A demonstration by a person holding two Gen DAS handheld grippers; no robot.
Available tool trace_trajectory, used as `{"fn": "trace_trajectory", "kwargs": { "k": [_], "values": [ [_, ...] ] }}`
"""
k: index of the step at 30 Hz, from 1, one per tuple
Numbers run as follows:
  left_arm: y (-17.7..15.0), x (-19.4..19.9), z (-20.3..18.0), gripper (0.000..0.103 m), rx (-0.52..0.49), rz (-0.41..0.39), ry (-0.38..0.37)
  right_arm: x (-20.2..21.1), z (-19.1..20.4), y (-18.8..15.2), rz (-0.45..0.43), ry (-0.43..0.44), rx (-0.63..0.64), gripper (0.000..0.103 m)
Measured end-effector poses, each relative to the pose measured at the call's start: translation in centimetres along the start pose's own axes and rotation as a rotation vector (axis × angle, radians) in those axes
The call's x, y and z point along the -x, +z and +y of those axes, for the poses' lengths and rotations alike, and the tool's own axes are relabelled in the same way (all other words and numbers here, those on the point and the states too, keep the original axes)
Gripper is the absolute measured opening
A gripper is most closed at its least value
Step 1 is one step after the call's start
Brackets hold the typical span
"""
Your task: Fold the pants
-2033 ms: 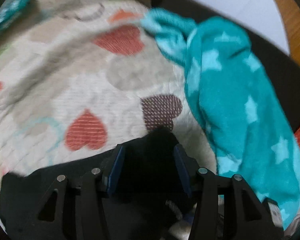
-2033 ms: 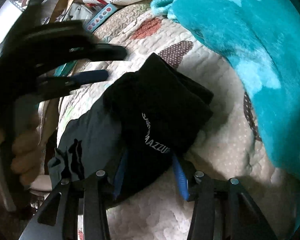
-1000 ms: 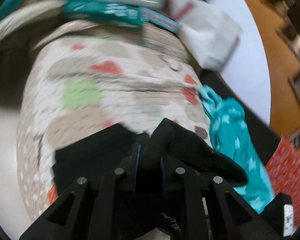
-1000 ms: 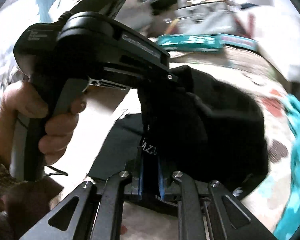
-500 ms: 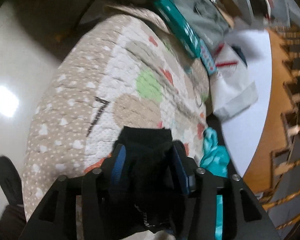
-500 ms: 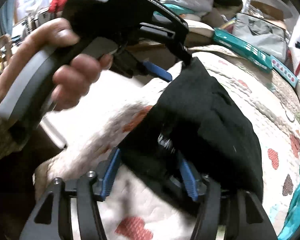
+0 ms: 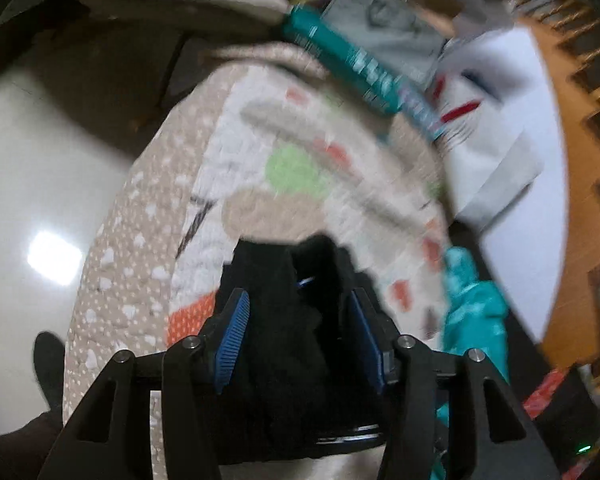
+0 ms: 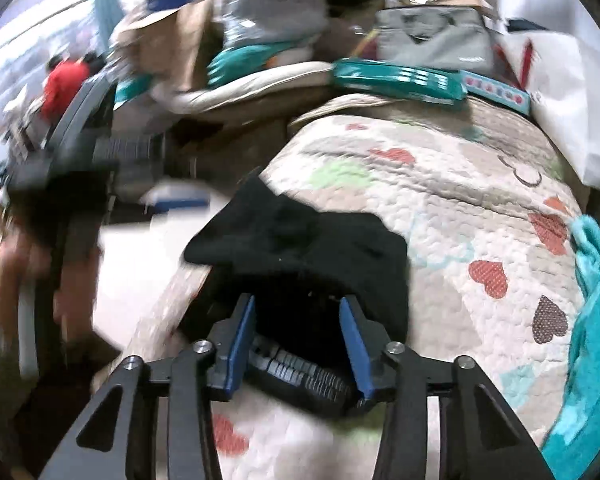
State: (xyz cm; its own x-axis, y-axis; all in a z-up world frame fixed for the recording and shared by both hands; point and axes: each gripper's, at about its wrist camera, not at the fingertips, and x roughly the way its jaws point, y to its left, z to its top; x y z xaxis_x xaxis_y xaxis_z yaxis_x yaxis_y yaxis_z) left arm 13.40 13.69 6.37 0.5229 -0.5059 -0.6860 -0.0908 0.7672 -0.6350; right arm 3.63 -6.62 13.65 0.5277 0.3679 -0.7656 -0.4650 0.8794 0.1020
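Black pants (image 8: 300, 248) bunched between both grippers, on quilt (image 8: 440, 208).
Left gripper (image 7: 298, 340) and right gripper (image 8: 298, 342): fingers wide, cloth lying loose between, ungripped.

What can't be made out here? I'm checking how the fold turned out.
- Left wrist view: the black pants fill the open left tongs; the fold's lower layers are cut off by the frame.
- Right wrist view: the right tongs cover the pants' near edge.
- Both views: motion blur hides creases and the heart-print quilt.
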Motion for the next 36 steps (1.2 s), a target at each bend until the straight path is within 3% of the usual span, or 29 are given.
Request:
{"fn": "trace_trajectory", "kwargs": {
  "k": [5,8,12,15,19,23,26,30,32,33,35,36],
  "values": [
    [-0.3,-1.1,3.4,0.050,0.128,0.044,-0.046,-3.4,0.6,0.7,0.050,0.013,-0.038,0.046],
    [-0.2,-0.3,4.7,0.051,0.156,0.029,-0.044,-4.1,3.0,-0.9,0.149,0.122,0.027,0.047],
    [-0.7,-0.7,4.8,0.052,0.124,0.069,0.083,-3.9,6.4,-3.6,0.280,0.241,0.180,0.047],
    [-1.0,-1.2,5.7,0.052,0.159,0.090,0.138,-1.6,6.2,-3.2,0.249,0.300,0.182,0.047],
    [-1.0,-0.1,6.5,0.052,0.204,0.056,0.119,0.5,3.0,-0.2,0.122,0.234,0.054,0.047],
    [-0.9,2.9,5.9,0.051,0.199,-0.082,0.085,-0.8,1.2,1.3,0.082,0.128,-0.023,0.046],
    [-0.9,4.3,4.8,0.052,0.149,-0.145,0.032,-3.2,1.7,0.2,0.137,0.158,-0.044,0.045],
    [-1.2,2.7,3.4,0.055,0.108,-0.085,-0.022,-5.1,2.7,-2.7,0.215,0.108,0.021,0.045],
    [-1.5,1.0,2.8,0.060,0.086,-0.032,0.015,-4.8,2.4,-3.2,0.206,0.097,0.027,0.045],
    [-1.8,-0.3,2.6,0.060,0.053,0.017,0.099,-4.6,2.3,-3.3,0.208,0.098,0.026,0.045],
    [-2.2,-1.5,2.9,0.060,0.046,0.035,0.214,-4.4,2.2,-3.3,0.214,0.103,0.031,0.045],
    [-2.3,-1.7,3.4,0.062,0.067,0.041,0.225,-4.3,2.1,-3.1,0.215,0.115,0.028,0.045]
  ]
}}
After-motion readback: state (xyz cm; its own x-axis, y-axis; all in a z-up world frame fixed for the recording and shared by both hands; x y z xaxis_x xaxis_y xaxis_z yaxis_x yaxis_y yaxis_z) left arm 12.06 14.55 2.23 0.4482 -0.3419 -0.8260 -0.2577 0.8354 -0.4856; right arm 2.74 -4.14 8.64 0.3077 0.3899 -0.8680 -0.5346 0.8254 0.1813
